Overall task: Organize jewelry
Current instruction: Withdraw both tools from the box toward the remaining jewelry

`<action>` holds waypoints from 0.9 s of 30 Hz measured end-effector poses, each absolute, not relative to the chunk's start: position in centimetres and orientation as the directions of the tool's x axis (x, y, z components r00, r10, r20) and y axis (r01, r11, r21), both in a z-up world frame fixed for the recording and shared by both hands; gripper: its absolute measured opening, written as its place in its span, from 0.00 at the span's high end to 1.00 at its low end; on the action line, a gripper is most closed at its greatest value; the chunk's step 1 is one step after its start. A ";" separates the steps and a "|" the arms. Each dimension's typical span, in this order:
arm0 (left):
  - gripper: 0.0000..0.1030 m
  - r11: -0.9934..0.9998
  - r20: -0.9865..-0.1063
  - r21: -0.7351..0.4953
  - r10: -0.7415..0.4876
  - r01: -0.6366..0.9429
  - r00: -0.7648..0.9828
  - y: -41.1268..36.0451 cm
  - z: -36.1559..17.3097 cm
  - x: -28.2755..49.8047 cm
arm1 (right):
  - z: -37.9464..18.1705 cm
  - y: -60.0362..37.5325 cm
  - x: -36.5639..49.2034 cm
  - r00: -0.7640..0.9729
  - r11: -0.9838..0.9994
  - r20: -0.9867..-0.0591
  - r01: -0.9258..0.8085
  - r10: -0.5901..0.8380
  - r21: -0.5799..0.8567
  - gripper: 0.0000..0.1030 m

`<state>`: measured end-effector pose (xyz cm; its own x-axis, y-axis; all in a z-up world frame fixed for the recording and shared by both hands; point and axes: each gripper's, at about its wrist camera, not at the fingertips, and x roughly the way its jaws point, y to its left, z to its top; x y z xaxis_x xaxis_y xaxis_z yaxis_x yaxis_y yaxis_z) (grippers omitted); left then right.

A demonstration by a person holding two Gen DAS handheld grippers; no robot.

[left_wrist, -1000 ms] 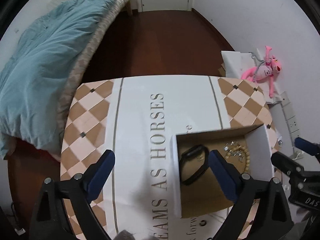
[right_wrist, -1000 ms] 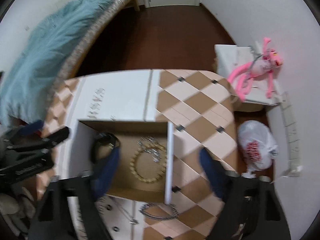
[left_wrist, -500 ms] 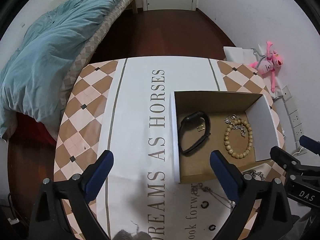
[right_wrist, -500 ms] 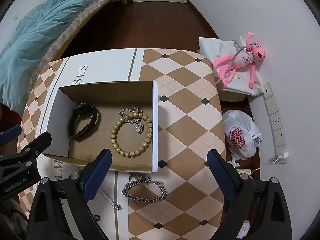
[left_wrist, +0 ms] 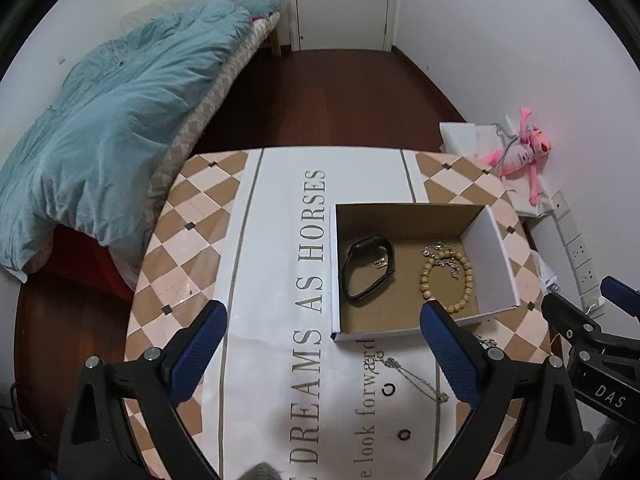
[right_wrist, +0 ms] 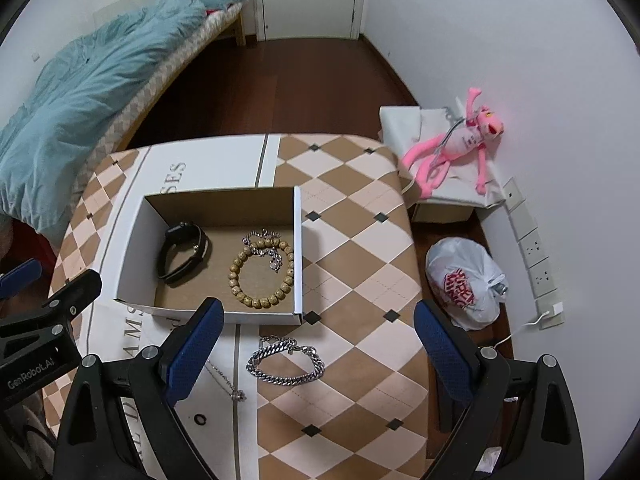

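An open cardboard box [left_wrist: 492, 248] [right_wrist: 298, 256] stands on the table. It holds a black watch band [left_wrist: 368, 266] [right_wrist: 182, 250], a wooden bead bracelet [left_wrist: 446, 278] [right_wrist: 262, 272] and a thin silver chain [right_wrist: 264, 242]. In front of the box lie a chunky silver chain bracelet [right_wrist: 284, 362], a thin necklace [left_wrist: 416, 378] [right_wrist: 226, 380] and two small black rings [left_wrist: 388, 390] [right_wrist: 199, 419]. My left gripper [left_wrist: 320, 346] is open and empty above the table, left of the box front. My right gripper [right_wrist: 316, 342] is open and empty above the chunky bracelet.
The table has a checked cloth [right_wrist: 360, 240] with printed words. A bed with a blue quilt [left_wrist: 100, 128] lies to the left. A pink plush toy [right_wrist: 460, 144], a white plastic bag [right_wrist: 464, 284] and wall sockets [right_wrist: 536, 252] are to the right.
Both grippers have pulled back and up from the box, staying open. The box and the loose jewelry in front of it have come fully into view.
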<state>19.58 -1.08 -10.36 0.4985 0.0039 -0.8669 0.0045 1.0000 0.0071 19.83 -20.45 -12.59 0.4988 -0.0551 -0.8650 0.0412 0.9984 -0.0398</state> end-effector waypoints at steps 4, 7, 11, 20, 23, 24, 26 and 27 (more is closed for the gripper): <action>0.04 1.000 -0.847 0.018 0.020 -0.009 0.532 -1.2 -8.7 18.0 | -10.7 -20.8 18.2 0.542 0.998 -0.838 0.053 -0.064 -0.042 0.06; 0.04 0.999 -0.831 0.032 0.032 -0.010 0.556 -1.4 -7.5 17.0 | -9.4 -21.0 17.0 0.569 0.998 -0.820 0.057 -0.067 -0.041 0.06; 0.04 1.000 -0.817 0.029 0.027 -0.005 0.576 -1.4 -6.3 15.7 | -7.9 -21.1 15.5 0.598 0.998 -0.799 0.060 -0.063 -0.034 0.06; 0.04 1.000 -0.811 0.011 0.017 -0.013 0.585 -1.2 -5.0 13.8 | -6.1 -21.4 12.9 0.629 0.998 -0.777 0.062 -0.033 0.008 0.06; 0.04 0.999 -0.818 0.028 0.045 -0.039 0.573 -1.0 -5.5 13.7 | -6.8 -21.7 12.7 0.614 0.997 -0.789 0.069 -0.026 0.021 0.06; 0.04 0.998 -0.817 0.039 0.059 -0.047 0.573 -0.9 -5.8 13.6 | -7.4 -21.9 12.7 0.603 0.997 -0.798 0.072 -0.026 0.021 0.06; 0.04 0.996 -0.819 0.064 0.089 -0.063 0.567 -0.6 -7.1 13.4 | -9.2 -22.2 12.9 0.571 0.997 -0.821 0.078 -0.025 0.024 0.06; 0.04 0.994 -0.823 0.080 0.108 -0.073 0.558 -0.4 -8.2 13.3 | -10.4 -22.4 13.1 0.550 0.996 -0.834 0.081 -0.025 0.023 0.06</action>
<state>13.34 -0.38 -8.22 0.5579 0.1076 -0.8229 -0.0734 0.9941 0.0802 13.06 -22.37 -10.36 0.5505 -0.0250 -0.8345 0.0808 0.9965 0.0234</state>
